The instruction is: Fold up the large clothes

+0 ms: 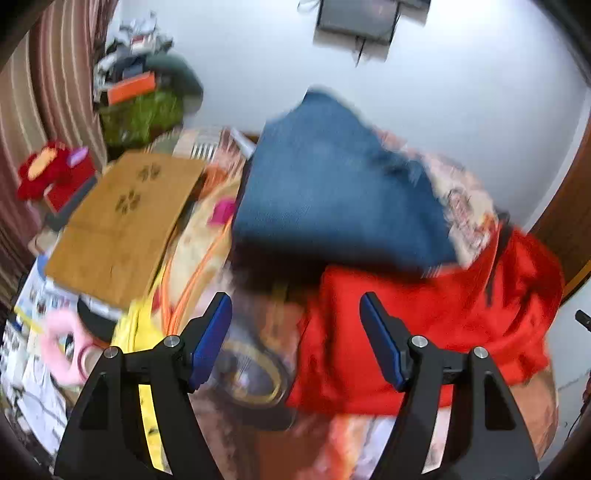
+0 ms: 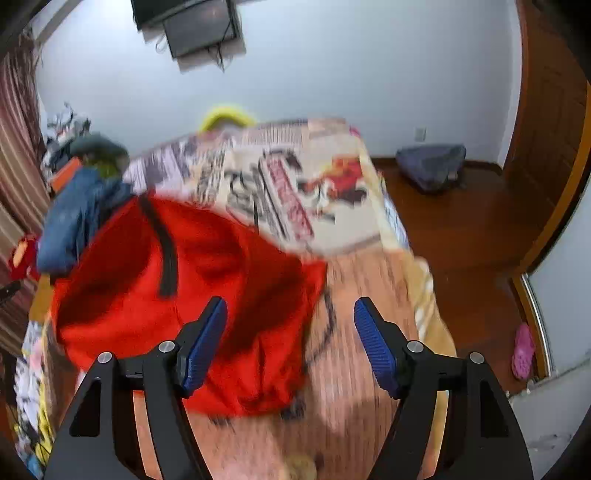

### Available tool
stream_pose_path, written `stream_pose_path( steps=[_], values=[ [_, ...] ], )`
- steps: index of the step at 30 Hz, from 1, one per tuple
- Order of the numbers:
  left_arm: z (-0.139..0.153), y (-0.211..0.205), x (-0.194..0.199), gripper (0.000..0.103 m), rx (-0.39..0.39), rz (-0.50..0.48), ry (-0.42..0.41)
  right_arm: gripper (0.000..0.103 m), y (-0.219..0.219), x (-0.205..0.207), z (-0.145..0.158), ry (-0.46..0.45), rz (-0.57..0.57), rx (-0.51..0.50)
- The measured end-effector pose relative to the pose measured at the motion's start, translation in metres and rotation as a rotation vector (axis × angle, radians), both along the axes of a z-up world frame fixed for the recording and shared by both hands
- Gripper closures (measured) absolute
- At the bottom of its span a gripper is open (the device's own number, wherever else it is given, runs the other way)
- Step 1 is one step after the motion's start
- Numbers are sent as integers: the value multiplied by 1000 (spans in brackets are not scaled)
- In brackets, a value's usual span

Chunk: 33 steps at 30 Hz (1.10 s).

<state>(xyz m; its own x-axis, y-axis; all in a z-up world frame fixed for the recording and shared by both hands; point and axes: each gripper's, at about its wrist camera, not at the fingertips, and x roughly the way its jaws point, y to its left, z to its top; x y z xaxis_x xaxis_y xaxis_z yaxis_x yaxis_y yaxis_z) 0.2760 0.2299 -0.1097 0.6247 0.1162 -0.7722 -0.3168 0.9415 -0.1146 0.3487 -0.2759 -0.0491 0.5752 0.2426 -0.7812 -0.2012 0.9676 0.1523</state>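
A red garment [image 1: 424,332] with a black zipper lies crumpled on the patterned bedspread [image 1: 258,369]; it also shows in the right wrist view [image 2: 192,295]. A blue denim garment [image 1: 332,192] lies heaped beyond it, seen small at the left in the right wrist view [image 2: 77,221]. My left gripper [image 1: 295,306] is open and empty above the bed, just left of the red garment. My right gripper [image 2: 290,310] is open and empty over the red garment's right edge. Both views are motion-blurred.
A flat cardboard sheet [image 1: 122,221], a red toy [image 1: 48,173] and clutter lie at the bed's left. A striped curtain [image 1: 48,92] hangs left. A wall screen [image 2: 192,26] is mounted ahead. A wooden floor [image 2: 461,229] with a dark bag [image 2: 432,166] lies right.
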Motion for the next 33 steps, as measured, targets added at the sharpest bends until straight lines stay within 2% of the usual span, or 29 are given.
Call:
stream_pose_path(
  steps=[3,8,11,14,17,21,22,24,25,26,27,28,29,30,33],
  values=[
    [-36,9,-10,32,-21,13,98,35,-1,-6,-24,78,7,-18],
    [-94,15,-19,32,-153,7,224,35,2,-1,-59,202,6,23],
    [-115,15,-13,32,-256,-7,242,35,5,10,-75,259,3,81],
    [-132,13,1,32,-348,-15,254,35,5,26,-91,332,-23,181],
    [-144,11,14,32,-373,-19,268,32,7,33,-102,361,-50,230],
    [-145,3,24,32,-393,-41,224,32,15,32,-101,334,-36,215],
    [-147,1,25,34,-400,-44,218,32,19,32,-101,321,-24,196],
    [-150,-8,32,49,-410,-65,218,35,25,29,-101,296,-5,157],
    [-151,-12,34,51,-399,-68,218,40,29,27,-101,283,8,129],
    [-150,-16,35,60,-389,-75,211,55,32,25,-101,276,20,105],
    [-149,-20,36,63,-378,-78,208,60,33,25,-101,274,29,90],
    [-147,-23,37,66,-360,-73,207,70,34,22,-100,273,39,81],
    [-145,-26,36,76,-339,-74,205,75,35,19,-98,268,50,84],
    [-141,-29,35,82,-320,-78,205,76,34,17,-96,262,55,87],
    [-125,-32,27,89,-298,-78,178,80,29,6,-82,226,62,109]
  ],
)
